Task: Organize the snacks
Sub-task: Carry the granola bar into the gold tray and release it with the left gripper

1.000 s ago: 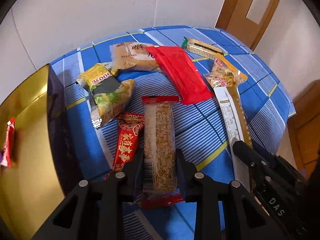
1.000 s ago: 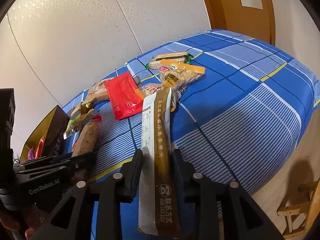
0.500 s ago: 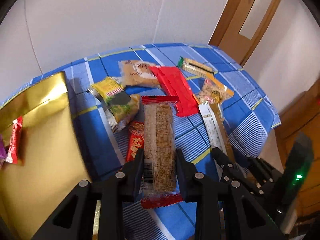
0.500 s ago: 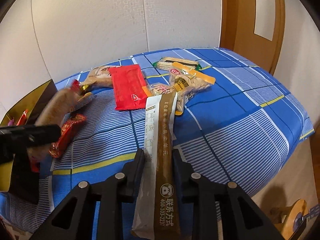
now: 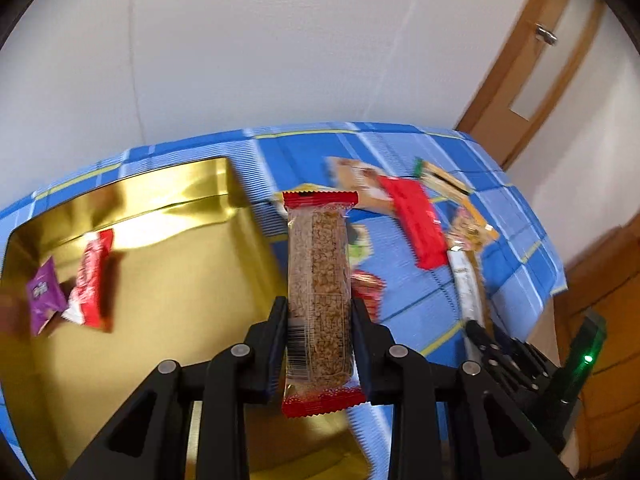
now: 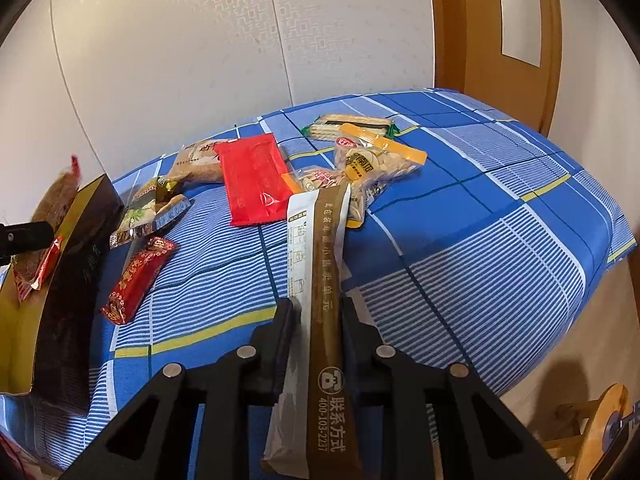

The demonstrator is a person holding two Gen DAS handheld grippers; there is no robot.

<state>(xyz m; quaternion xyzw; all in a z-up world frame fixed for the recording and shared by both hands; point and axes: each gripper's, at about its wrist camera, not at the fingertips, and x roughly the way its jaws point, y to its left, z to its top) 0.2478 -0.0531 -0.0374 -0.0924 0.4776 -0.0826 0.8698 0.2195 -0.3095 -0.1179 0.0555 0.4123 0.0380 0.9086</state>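
My left gripper [image 5: 319,312] is shut on a grain bar [image 5: 318,272] in a clear wrapper with red ends. It holds the bar upright in the air over the right rim of the open gold box [image 5: 168,280]. A red packet [image 5: 90,280] and a purple one [image 5: 44,300] lie inside the box. My right gripper [image 6: 316,312] is shut on a long brown and white packet [image 6: 326,260], near end raised off the blue checked cloth [image 6: 460,280]. The packet's far end reaches the seed packets [image 6: 372,168]; whether they touch I cannot tell.
On the cloth lie a flat red packet [image 6: 254,178], a wafer pack [image 6: 352,126], a beige packet [image 6: 196,164], green and yellow packets [image 6: 148,208] and a small red packet [image 6: 138,276]. The box's dark wall [image 6: 80,248] stands left. The table drops off right, beside a wooden door [image 6: 496,40].
The left gripper has lifted the grain bar off the cloth and carried it left over the gold box. The right gripper's fingers have closed on the brown packet and raised its near end.
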